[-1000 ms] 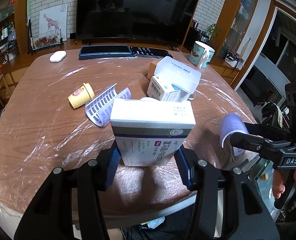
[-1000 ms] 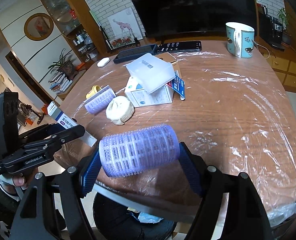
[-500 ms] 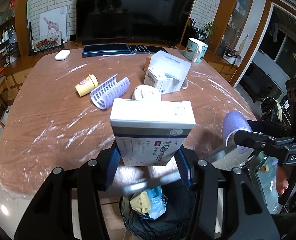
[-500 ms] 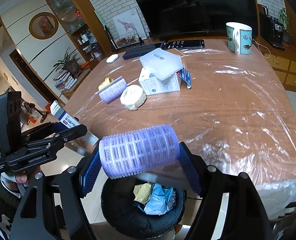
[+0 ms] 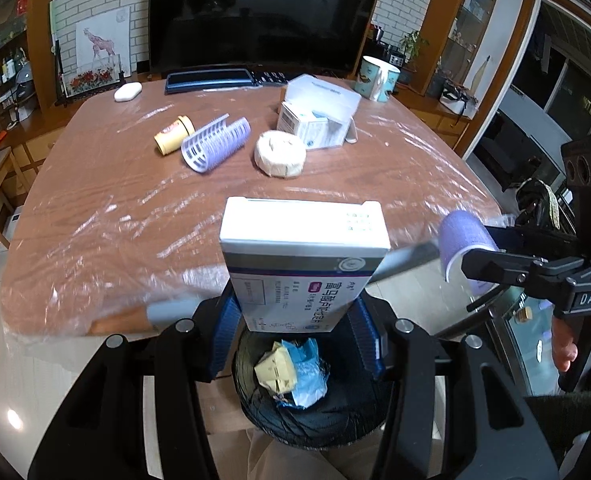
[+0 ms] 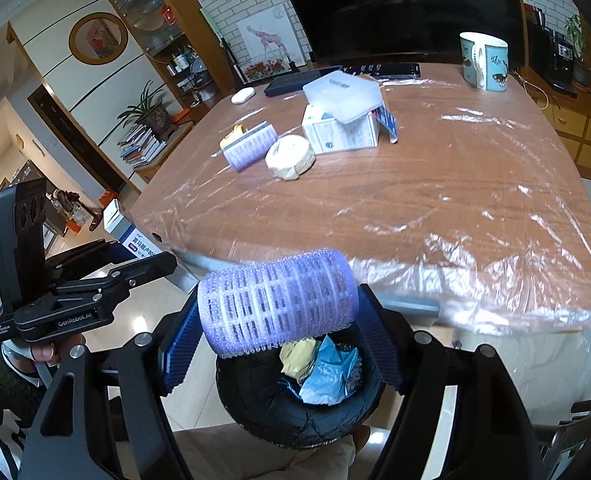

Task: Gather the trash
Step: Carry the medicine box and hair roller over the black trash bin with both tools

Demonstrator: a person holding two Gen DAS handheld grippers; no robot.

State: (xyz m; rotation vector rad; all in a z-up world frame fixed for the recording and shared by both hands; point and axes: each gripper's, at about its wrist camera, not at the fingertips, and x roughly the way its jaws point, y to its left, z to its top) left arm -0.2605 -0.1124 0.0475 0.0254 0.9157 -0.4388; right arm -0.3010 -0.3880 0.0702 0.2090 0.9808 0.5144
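White brick wall (image 5: 391, 8) behind — dark television (image 5: 263, 16), pale floor (image 6: 143, 316).

"DAS" on right claw (image 5: 461, 258), "GenRobot.AI" on left claw (image 6: 163, 258).

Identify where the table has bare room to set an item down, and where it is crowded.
Bare: the near strip of the table before the roll of tape, and the right side below the mug. Crowded: the far middle, around the hair curler and medicine boxes.
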